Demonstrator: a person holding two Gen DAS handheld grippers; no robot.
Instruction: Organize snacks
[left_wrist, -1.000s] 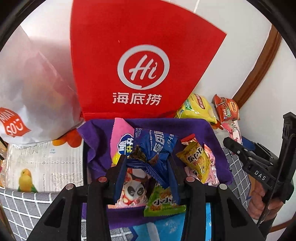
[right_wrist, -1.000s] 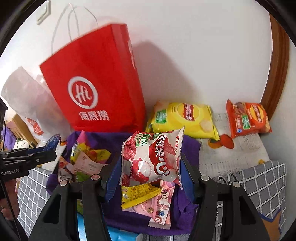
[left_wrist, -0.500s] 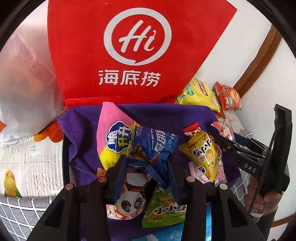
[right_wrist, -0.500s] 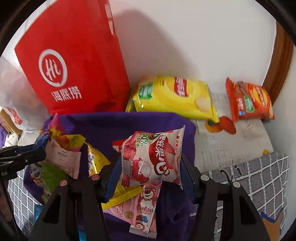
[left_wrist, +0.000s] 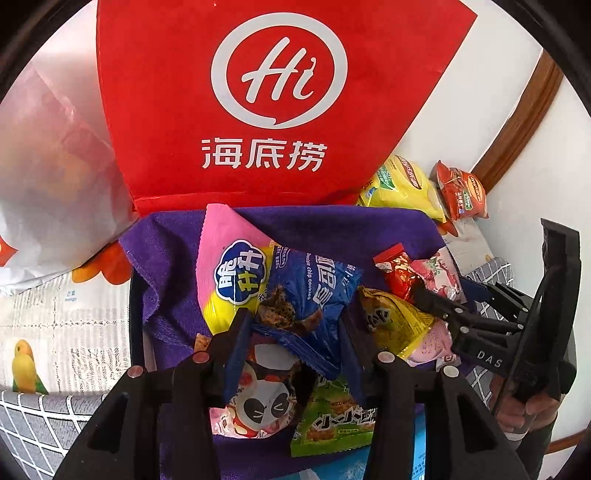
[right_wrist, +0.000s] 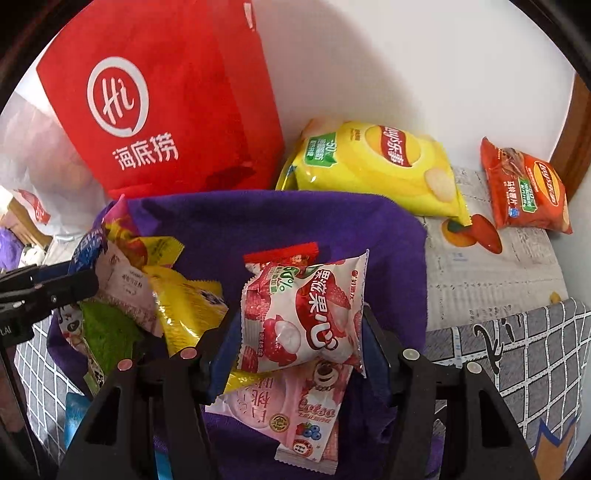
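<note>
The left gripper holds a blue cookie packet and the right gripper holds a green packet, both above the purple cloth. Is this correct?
Not quite. The right gripper holds a white and red lychee-print packet, not a green one, as the right wrist view shows. The left gripper and its blue cookie packet are above the purple cloth.

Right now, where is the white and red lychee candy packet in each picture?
Left wrist view: the lychee candy packet is small at the right, partly hidden behind the other tongs, over the purple cloth.
Right wrist view: the packet is big in the middle, between this camera's own tongs.
Shared landmark: the red Hi bag standing behind the cloth.
</note>
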